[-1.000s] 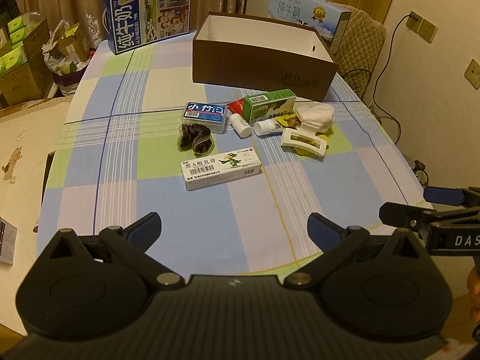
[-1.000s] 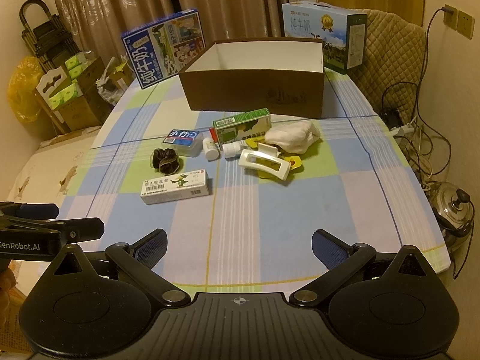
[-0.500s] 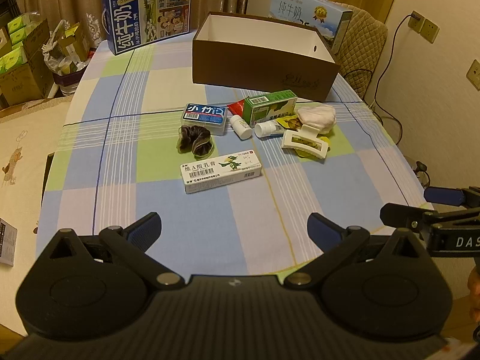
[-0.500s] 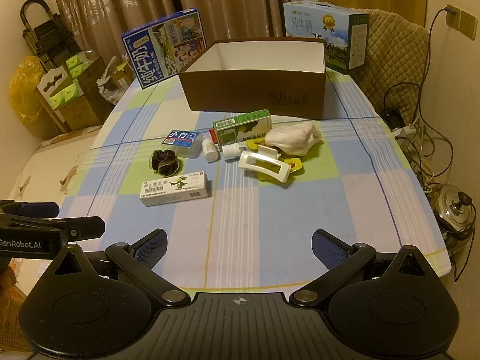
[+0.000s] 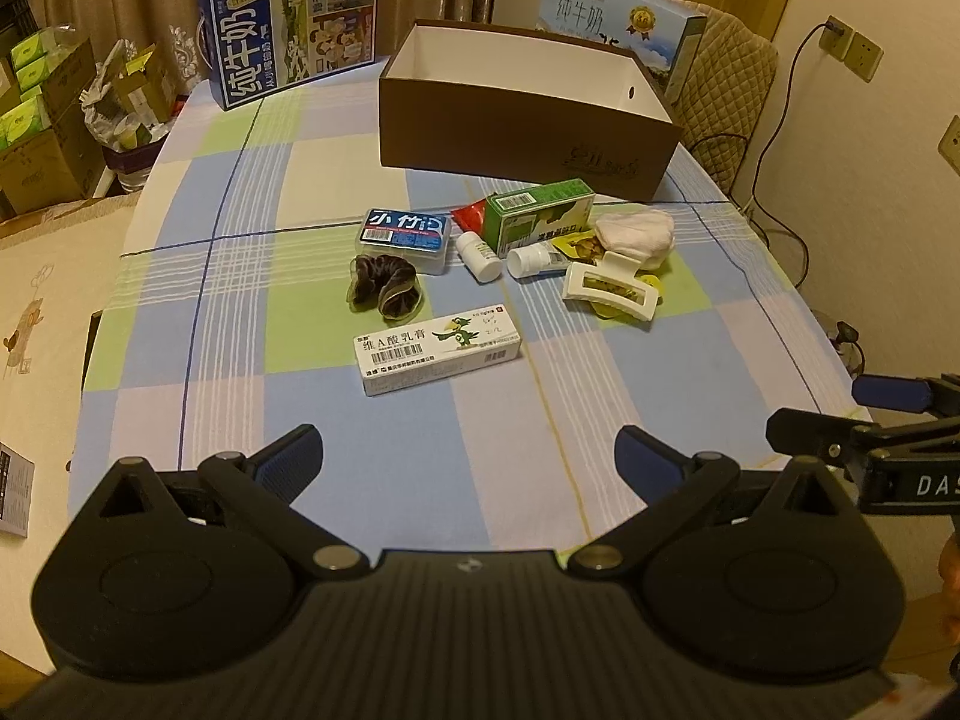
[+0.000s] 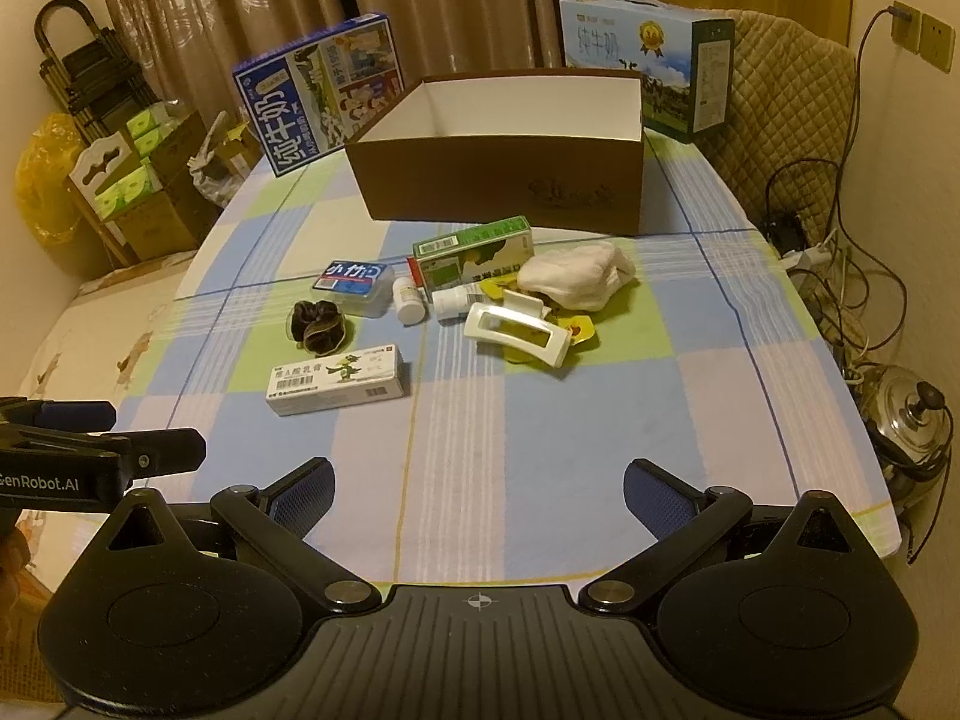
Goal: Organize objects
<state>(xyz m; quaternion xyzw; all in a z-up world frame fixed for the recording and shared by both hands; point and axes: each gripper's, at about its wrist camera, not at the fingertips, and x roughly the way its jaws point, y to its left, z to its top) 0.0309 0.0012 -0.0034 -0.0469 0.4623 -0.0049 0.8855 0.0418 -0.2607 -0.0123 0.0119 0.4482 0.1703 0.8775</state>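
An open brown box [image 5: 528, 126] [image 6: 504, 186] stands at the back of the checked tablecloth. In front of it lie a white ointment carton [image 5: 440, 349] [image 6: 338, 379], a dark scrunchie [image 5: 384, 290] [image 6: 317, 324], a blue floss case [image 5: 405, 232] [image 6: 353, 279], two small white bottles [image 5: 478, 255] [image 6: 408, 299], a green carton [image 5: 539, 213] [image 6: 474, 252], a white hair claw [image 5: 609, 291] [image 6: 517, 333] and a folded white cloth [image 5: 636, 231] [image 6: 575, 273]. My left gripper [image 5: 468, 459] is open above the near table edge, nothing between its fingers. My right gripper [image 6: 478, 491] is likewise open and empty.
Two milk cartons [image 5: 294, 18] [image 6: 648, 69] stand behind the box. A padded chair [image 6: 786, 90] and cables [image 6: 840, 264] are at the right, with a metal pot [image 6: 903, 420] on the floor. Cardboard boxes [image 6: 144, 192] crowd the left floor.
Both views have drifted slightly forward toward the objects. Nothing on the table has moved and both grippers stay open.
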